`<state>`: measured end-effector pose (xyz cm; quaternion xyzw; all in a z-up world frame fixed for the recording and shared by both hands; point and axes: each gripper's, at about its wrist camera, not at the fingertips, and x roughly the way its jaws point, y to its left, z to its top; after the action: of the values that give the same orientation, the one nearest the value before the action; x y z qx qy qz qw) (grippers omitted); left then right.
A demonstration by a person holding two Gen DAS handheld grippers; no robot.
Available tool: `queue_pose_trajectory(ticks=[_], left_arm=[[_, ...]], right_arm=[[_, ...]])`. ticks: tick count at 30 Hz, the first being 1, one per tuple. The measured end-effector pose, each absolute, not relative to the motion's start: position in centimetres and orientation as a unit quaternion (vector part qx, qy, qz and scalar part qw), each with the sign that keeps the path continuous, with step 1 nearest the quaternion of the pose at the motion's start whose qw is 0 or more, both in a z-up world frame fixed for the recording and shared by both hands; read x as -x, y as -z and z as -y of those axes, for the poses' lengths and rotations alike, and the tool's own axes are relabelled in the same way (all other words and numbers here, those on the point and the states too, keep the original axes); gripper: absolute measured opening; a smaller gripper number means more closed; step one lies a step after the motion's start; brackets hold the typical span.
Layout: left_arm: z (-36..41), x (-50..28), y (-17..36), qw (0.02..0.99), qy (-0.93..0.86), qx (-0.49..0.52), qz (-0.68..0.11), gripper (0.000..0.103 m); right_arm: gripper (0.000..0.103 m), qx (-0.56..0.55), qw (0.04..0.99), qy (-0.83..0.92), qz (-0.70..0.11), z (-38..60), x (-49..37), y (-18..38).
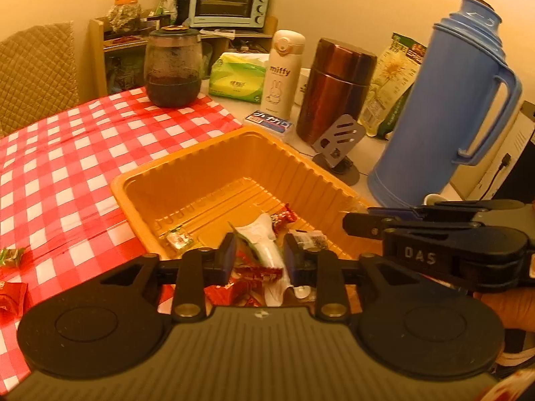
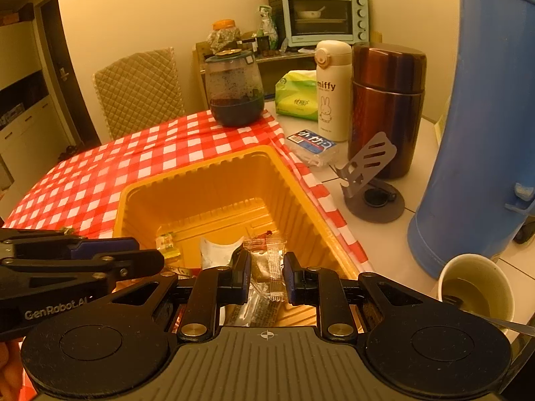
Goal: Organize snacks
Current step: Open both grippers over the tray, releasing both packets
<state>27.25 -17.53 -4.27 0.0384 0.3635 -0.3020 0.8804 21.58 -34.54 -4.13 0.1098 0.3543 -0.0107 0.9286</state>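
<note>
An orange plastic tray (image 1: 200, 173) sits on the red checked tablecloth (image 1: 67, 140) and holds several wrapped snacks. My left gripper (image 1: 256, 256) hangs over the tray's near end, open, with a white packet (image 1: 267, 244) lying between the jaws below them. Red packets (image 1: 254, 274) lie under it. My right gripper (image 2: 266, 275) is also over the tray (image 2: 214, 180), open, above a clear-wrapped brown snack (image 2: 267, 260). A white packet (image 2: 217, 250) and a small green one (image 2: 167, 244) lie further in. Each gripper shows in the other's view.
Loose snacks (image 1: 11, 287) lie on the cloth at the left. A blue thermos (image 1: 444, 107), brown flask (image 1: 334, 90), white miffy bottle (image 1: 281, 73), grey phone stand (image 1: 337, 147), dark jar (image 1: 172, 67) and a paper cup with liquid (image 2: 474, 287) stand around the tray.
</note>
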Motion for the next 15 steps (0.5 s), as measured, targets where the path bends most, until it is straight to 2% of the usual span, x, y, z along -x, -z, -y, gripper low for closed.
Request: queue_pose_trajectory(ticks=[15], left_arm=[[15.4, -27.5, 4.2, 0.891, 0.257, -0.049, -0.372, 0.031]], right_arm=[[0.021, -0.109, 0.93, -0.015, -0.352, 32.8, -21.9, 3.8]])
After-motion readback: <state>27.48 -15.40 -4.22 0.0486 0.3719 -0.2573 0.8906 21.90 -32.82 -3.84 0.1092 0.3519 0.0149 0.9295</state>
